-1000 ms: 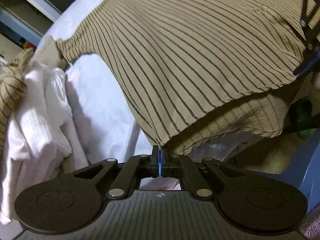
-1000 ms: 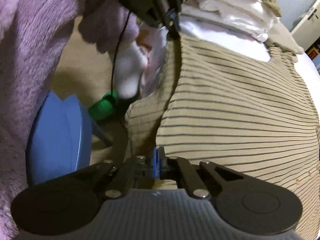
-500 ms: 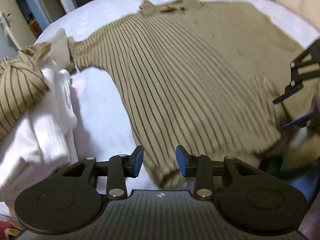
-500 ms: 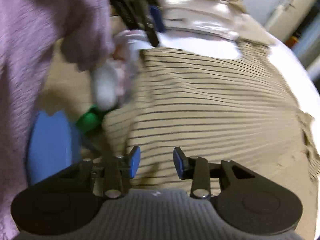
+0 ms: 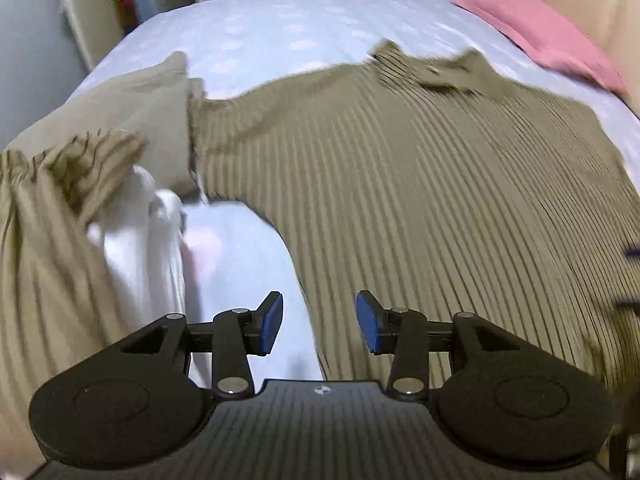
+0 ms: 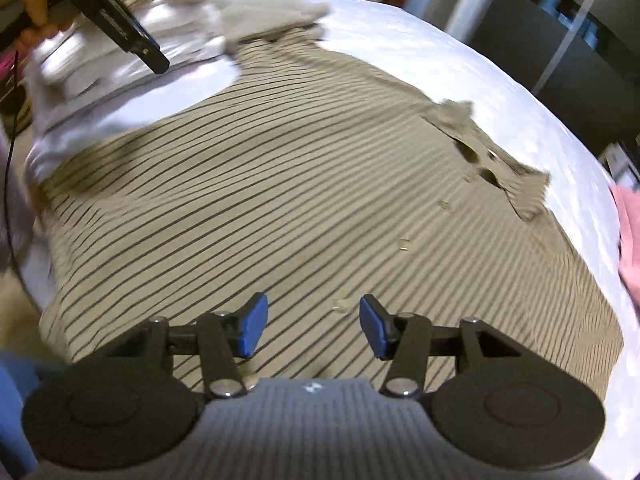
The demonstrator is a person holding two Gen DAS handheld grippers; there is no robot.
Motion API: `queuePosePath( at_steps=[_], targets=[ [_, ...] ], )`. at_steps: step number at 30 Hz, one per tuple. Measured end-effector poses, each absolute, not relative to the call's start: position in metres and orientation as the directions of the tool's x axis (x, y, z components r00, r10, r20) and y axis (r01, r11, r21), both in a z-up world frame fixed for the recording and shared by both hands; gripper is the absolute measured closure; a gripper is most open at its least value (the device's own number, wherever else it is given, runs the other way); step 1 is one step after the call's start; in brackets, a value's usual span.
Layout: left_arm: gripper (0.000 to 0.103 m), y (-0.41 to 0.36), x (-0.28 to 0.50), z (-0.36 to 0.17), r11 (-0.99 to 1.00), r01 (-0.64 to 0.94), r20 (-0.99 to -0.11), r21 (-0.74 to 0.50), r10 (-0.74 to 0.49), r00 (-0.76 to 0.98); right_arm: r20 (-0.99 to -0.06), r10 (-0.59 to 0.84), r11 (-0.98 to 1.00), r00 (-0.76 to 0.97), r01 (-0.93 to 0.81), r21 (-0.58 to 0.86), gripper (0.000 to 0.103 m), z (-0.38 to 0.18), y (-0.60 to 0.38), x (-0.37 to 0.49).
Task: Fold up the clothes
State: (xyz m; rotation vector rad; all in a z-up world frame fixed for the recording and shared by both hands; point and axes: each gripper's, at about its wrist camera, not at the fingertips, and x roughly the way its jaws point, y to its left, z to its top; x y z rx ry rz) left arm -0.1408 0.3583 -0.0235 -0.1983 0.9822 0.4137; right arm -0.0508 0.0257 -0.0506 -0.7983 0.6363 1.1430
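A tan shirt with thin dark stripes (image 5: 420, 184) (image 6: 280, 200) lies spread flat on the white bed (image 5: 280, 28), collar at the far side and buttons showing in the right wrist view. My left gripper (image 5: 319, 322) hovers above the shirt's left hem edge, jaws opening, nothing between the blue pads. My right gripper (image 6: 313, 328) hangs over the shirt's lower front, jaws also opening and empty. In the right wrist view the left gripper's black finger (image 6: 132, 36) shows at the top left, held by a hand (image 6: 32, 4).
A heap of clothes (image 5: 72, 220) lies at the left: white garments, a beige piece and another striped one. A pink cloth (image 5: 552, 36) rests at the bed's far right. Dark furniture and a doorway (image 6: 560, 20) stand beyond the bed.
Both grippers were shut on the shirt's hem a second ago; both have let go and opened. Both have risen and pulled back, and the shirt now lies flat on the bed.
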Motion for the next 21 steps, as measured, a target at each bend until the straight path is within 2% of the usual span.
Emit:
queuePosePath(
  at_steps=[5, 13, 21],
  targets=[
    [0.065, 0.409, -0.095, -0.040, 0.836, -0.547, -0.839, -0.034, 0.274, 0.471, -0.786, 0.526, 0.279, 0.324, -0.939, -0.201, 0.047, -0.051, 0.032, -0.028],
    [0.065, 0.477, -0.049, -0.079, 0.725, -0.686, -0.862, -0.053, 0.314, 0.399, -0.803, 0.482, 0.412, 0.351, -0.899, -0.146, 0.047, -0.061, 0.040, 0.015],
    [0.063, 0.504, -0.035, -0.108, 0.640, -0.765, -0.869, -0.070, 0.337, 0.362, -0.806, 0.497, 0.394, 0.321, -0.911, -0.120, 0.047, -0.060, 0.044, 0.018]
  ],
)
